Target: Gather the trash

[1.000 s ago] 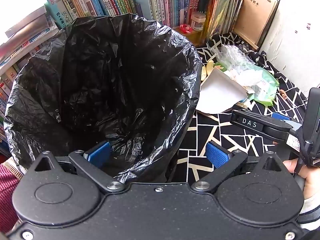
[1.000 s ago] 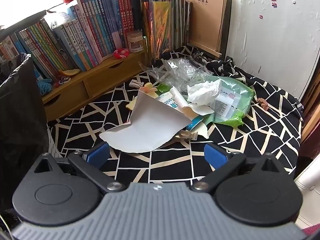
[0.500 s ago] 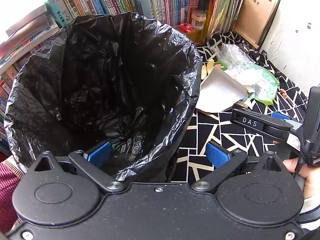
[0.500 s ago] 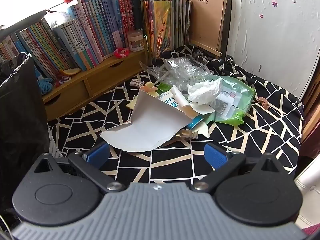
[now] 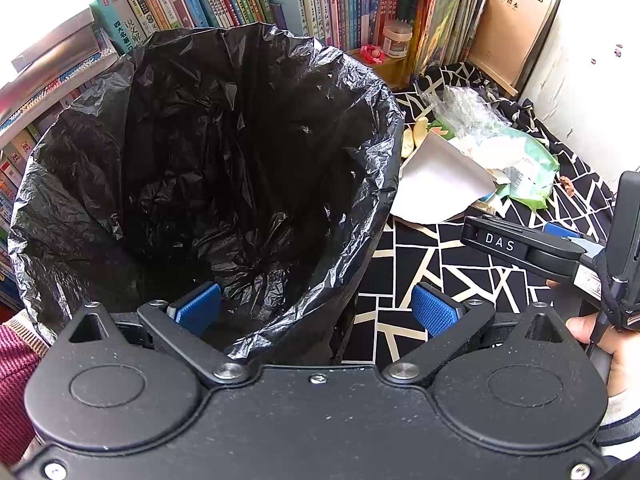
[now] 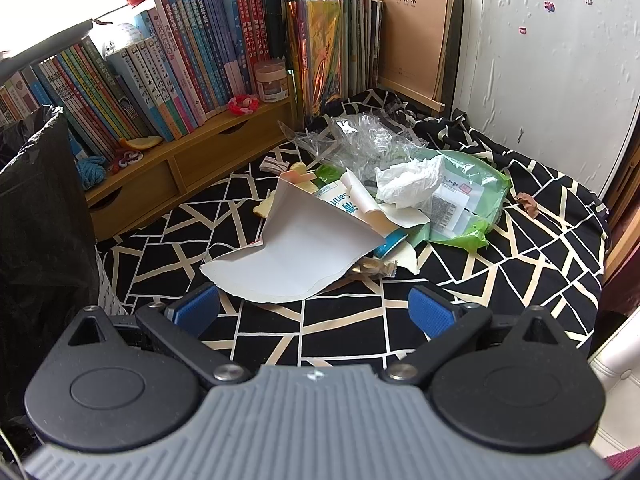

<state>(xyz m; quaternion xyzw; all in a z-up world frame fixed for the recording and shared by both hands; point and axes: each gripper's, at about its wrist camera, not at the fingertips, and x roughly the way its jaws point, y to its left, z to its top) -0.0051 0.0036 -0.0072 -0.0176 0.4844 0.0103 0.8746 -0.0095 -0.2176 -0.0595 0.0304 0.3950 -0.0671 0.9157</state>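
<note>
A bin lined with a black bag (image 5: 200, 168) fills the left wrist view; my left gripper (image 5: 316, 312) is open, straddling its near rim, one finger inside and one outside. A pile of trash lies on the black patterned cloth: a white paper sheet (image 6: 304, 256), a crumpled tissue (image 6: 408, 178), a green plastic bag (image 6: 476, 196) and clear plastic wrap (image 6: 360, 140). My right gripper (image 6: 314, 312) is open and empty, just short of the paper's near edge. The right gripper (image 5: 552, 248) also shows at the right of the left wrist view.
Rows of books (image 6: 180, 64) stand on a wooden shelf (image 6: 192, 156) behind the pile. A white wall (image 6: 552, 60) bounds the right side. A small brown scrap (image 6: 528, 204) lies on the cloth (image 6: 500, 280). The bin's black side (image 6: 36, 240) stands to the left.
The left view has crept slightly toward the bin. The right gripper has edged a little closer to the paper sheet. Both grippers stay open.
</note>
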